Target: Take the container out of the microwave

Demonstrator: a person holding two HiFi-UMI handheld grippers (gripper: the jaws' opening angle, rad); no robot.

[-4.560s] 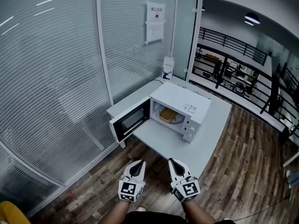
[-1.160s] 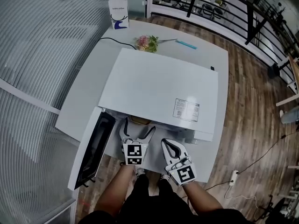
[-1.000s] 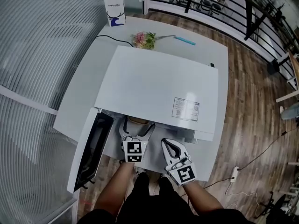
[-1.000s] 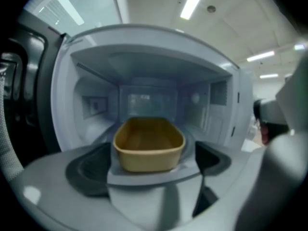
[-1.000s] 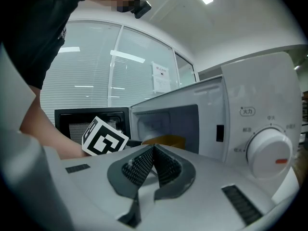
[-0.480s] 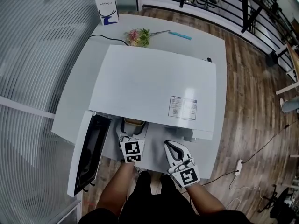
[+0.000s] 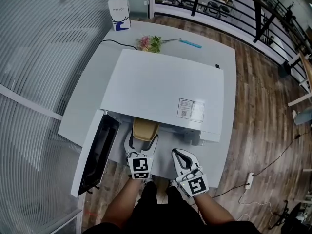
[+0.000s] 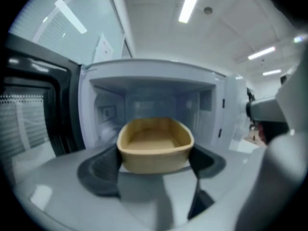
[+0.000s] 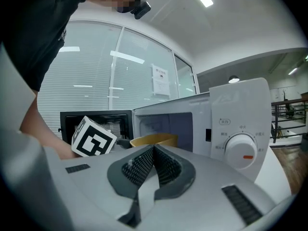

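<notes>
Container [image 8: 155, 146], the tan tub, is clamped between the left gripper's [image 7: 142, 141] jaws. The pads press on both its side walls, so the jaws sit pretty wide. Out past the left jaw hangs the open microwave door [image 7: 97, 152]. Straight beyond the jaw tips is the microwave [image 7: 161, 89], and the tub sits at its mouth, near end poking out. Over on the right, the right gripper [image 9: 153, 150] has its jaws pinched together on nothing, with the control dial [image 9: 240, 150] off to the right of its tips.
</notes>
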